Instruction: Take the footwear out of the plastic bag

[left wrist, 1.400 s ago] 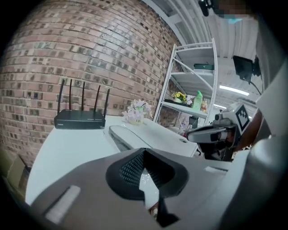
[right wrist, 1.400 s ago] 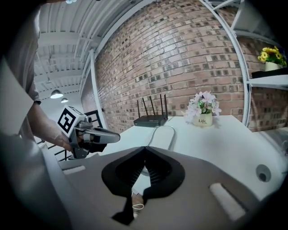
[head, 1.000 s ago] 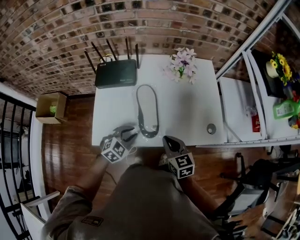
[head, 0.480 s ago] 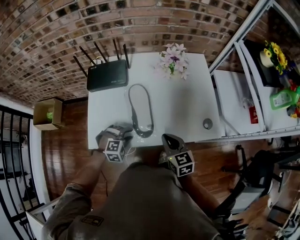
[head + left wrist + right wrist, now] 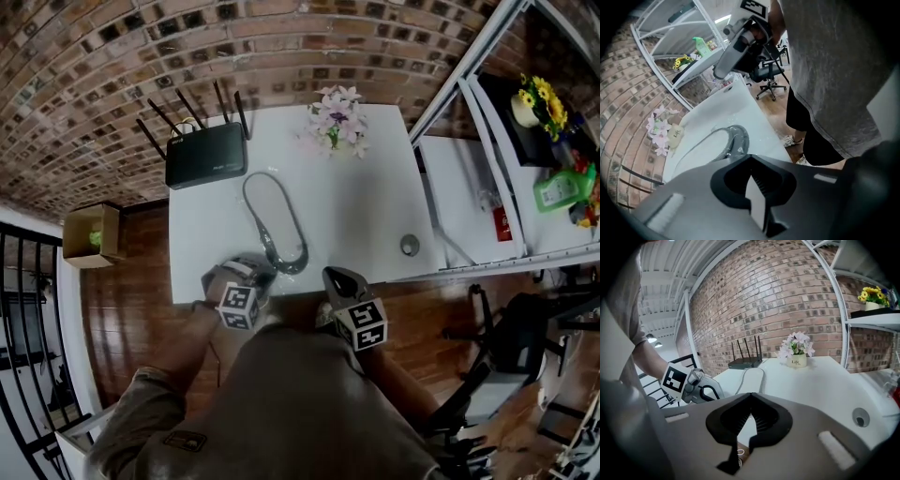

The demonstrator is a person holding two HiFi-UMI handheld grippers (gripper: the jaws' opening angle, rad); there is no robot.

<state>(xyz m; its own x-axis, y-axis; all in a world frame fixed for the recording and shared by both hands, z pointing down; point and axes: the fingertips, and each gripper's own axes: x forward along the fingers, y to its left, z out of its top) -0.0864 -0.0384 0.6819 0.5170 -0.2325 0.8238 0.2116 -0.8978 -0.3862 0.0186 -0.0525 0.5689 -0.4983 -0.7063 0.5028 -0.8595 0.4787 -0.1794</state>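
The footwear, a long white piece with a grey rim under shiny clear plastic, lies lengthwise on the white table. Its grey near end reaches the table's front edge. My left gripper sits at that front edge, just left of the near end. It is shut, and I see nothing between its jaws. The grey end shows right beyond them. My right gripper hangs off the table's front edge, to the right of the footwear, shut and empty.
A black router with antennas stands at the far left of the table, a flower pot at the far middle, a small round disc near the right front. A white shelf rack stands right. A cardboard box is on the floor left.
The left gripper's jaws stood apart a second ago and are now shut; it has stayed by the footwear's near end. The right gripper has barely moved.
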